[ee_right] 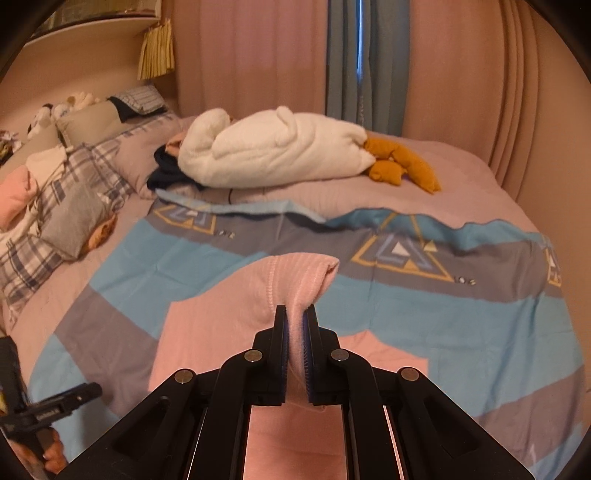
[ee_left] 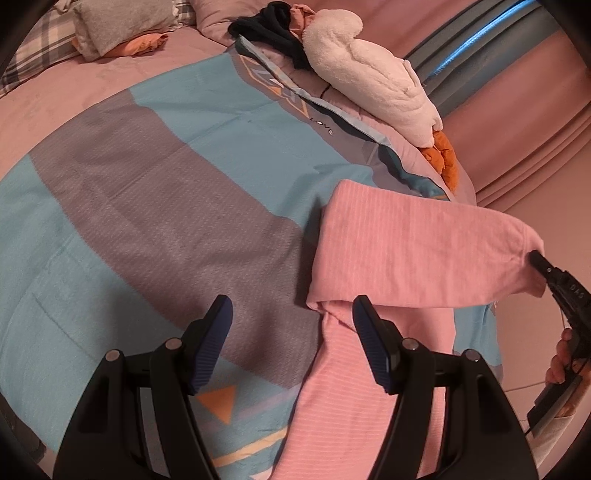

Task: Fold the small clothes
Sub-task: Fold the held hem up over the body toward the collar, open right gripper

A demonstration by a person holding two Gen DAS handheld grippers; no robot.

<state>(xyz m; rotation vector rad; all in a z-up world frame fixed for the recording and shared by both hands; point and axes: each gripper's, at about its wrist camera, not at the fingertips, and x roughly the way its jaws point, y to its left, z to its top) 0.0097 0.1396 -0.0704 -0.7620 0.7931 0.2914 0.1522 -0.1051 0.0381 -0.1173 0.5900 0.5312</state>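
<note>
A pink ribbed garment (ee_left: 399,251) lies on the blue and grey bedspread (ee_left: 147,206), one end lifted off the bed. My right gripper (ee_right: 295,314) is shut on a fold of that pink garment (ee_right: 295,280), which drapes down from its pads. In the left wrist view the right gripper (ee_left: 535,258) pinches the raised corner at the far right, with a hand behind it. My left gripper (ee_left: 291,306) stands open low over the bedspread, its right finger (ee_left: 369,332) over the garment's lower part and nothing between the pads. The left gripper (ee_right: 88,391) shows at the lower left of the right wrist view.
A white fluffy garment (ee_right: 273,147) with orange cloth (ee_right: 402,162) and dark clothes (ee_right: 166,173) lies at the far side of the bed. Plaid pillows (ee_right: 55,206) and a grey folded piece (ee_left: 110,26) sit near the head. Pink curtains (ee_right: 461,74) hang behind.
</note>
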